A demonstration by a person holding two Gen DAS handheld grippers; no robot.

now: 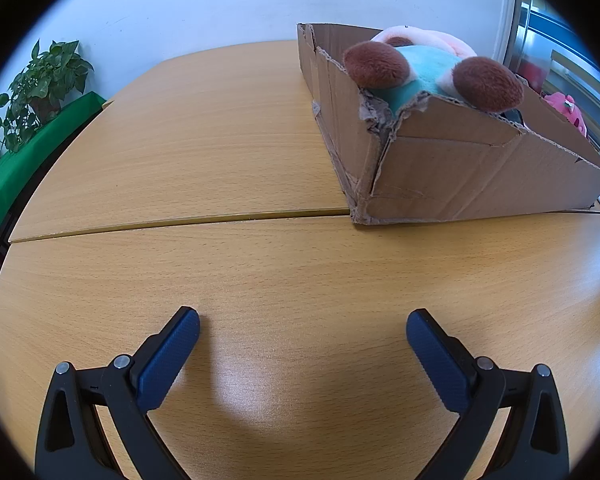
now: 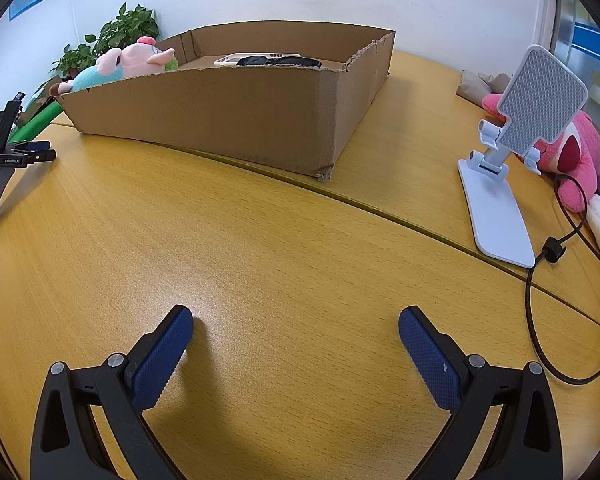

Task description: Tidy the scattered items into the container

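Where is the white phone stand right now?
In the right wrist view, the white folding phone stand stands on the wooden table, right of the cardboard box, beside a pink plush toy.

White wall [image 1: 220, 0] behind wooden table [image 1: 220, 140] (potted plant [image 1: 40, 80] alongside).

Count: 1 cardboard box [image 2: 228, 116]. In the box: 1 pig plush [image 2: 134, 60], 1 pair of sunglasses [image 2: 280, 61], 1 white case [image 2: 236, 59]. On the worktop [image 2: 260, 248]: 1 phone stand [image 2: 512, 152], 1 pink plush [image 2: 572, 160], 1 black cable [image 2: 540, 320]. Grippers: 2.
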